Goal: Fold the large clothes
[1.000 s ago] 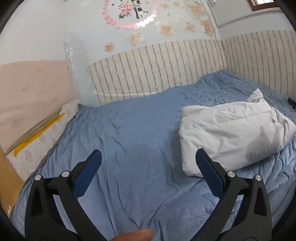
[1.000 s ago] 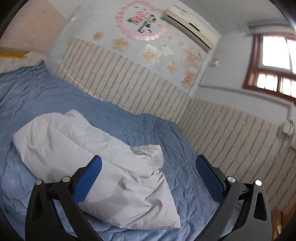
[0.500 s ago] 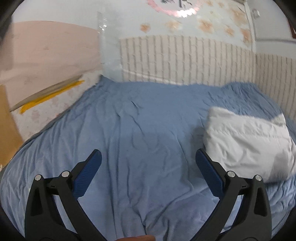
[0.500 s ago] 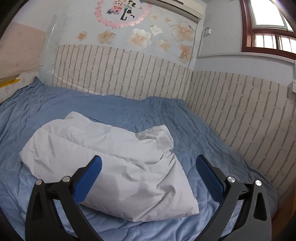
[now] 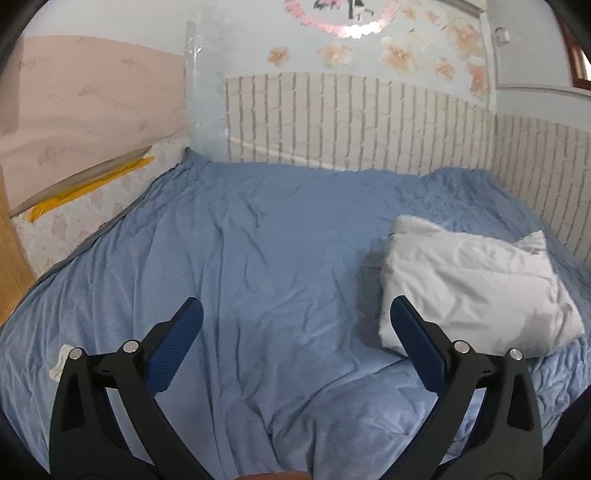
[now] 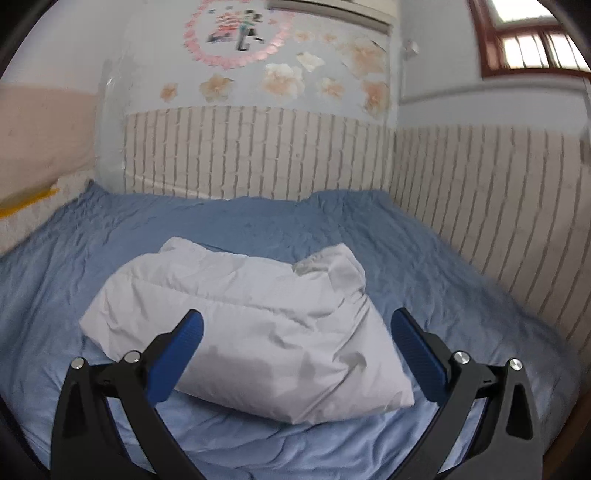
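White puffy quilted garment [image 6: 251,325], folded into a thick bundle, lies on the blue wrinkled bedsheet [image 6: 424,266] of the bed. Landmark: white brick-pattern wall panel [image 6: 258,155] behind the bed. Bundle sits on the sheet well short of that panel, nearer the panel's right corner side than the left.

Right wrist view: bundle fills the centre, just ahead of the right tool [image 6: 295,343], partly framed between its blue-padded fingers [image 6: 177,354]. Tool spread wide, holding nothing, not touching the garment. Long axis runs from near-right corner to far-left, diagonal to the brick panel. A bunched collar-like fold sticks up at the far right end, pointing toward the panel. This view also shows a red-framed window [image 6: 528,40] right of the panel and a pink round wall sticker [image 6: 232,33] above it, blurred.

Left wrist view: same garment [image 5: 476,288] sits off to the right, beside the right finger of the left tool [image 5: 295,343]. Between the fingers only bare blue sheet [image 5: 277,258]. Left tool also spread apart, nothing gripped. Only this view shows a pale pink panel [image 5: 85,107] and a yellow strip [image 5: 88,188] left of the brick panel, a wooden edge [image 5: 11,243] at far left, and a small white tag [image 5: 61,362] on the sheet by the left finger. Bit of skin at the bottom edge, too little to tell.
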Tool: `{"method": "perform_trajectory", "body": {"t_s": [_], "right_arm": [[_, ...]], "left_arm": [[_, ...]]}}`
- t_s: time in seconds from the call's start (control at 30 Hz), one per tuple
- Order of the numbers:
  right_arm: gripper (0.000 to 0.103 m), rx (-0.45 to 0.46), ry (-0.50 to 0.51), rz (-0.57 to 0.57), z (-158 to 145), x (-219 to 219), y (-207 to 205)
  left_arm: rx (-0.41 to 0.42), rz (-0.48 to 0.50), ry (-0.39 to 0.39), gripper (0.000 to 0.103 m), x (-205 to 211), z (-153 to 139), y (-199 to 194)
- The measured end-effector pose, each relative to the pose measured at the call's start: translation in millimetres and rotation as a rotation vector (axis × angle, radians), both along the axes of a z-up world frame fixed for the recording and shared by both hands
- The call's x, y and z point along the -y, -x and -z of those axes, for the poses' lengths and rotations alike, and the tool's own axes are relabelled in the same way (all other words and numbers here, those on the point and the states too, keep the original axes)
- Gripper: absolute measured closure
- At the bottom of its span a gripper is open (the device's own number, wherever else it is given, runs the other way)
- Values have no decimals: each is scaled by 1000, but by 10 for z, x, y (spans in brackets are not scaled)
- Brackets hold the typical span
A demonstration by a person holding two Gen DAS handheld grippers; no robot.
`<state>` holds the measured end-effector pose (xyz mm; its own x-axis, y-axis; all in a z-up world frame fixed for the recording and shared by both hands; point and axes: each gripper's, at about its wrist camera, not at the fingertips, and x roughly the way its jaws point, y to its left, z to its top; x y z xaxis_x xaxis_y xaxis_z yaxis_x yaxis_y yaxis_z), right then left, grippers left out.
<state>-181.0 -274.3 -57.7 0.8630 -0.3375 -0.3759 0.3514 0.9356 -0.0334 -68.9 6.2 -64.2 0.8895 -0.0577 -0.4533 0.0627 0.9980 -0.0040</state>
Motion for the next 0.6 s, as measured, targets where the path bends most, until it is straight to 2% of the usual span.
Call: {"method": "perform_trajectory", "body": {"t_s": [0.1,0.3,0.47,0.6], "right_arm": [[2,52,-2,67,15,37,83],[2,65,15,69,16,18,86],[2,23,-20,116,37,113,-44],[2,-16,-9,127,67,99,-131]], "left_arm": [[43,18,6,3,-1,-23,81],[27,6,-9,3,13,-6,54],[-32,-25,-5,3,7,-11,-55],[-103,-49,17,3,-28,52,-200]]}}
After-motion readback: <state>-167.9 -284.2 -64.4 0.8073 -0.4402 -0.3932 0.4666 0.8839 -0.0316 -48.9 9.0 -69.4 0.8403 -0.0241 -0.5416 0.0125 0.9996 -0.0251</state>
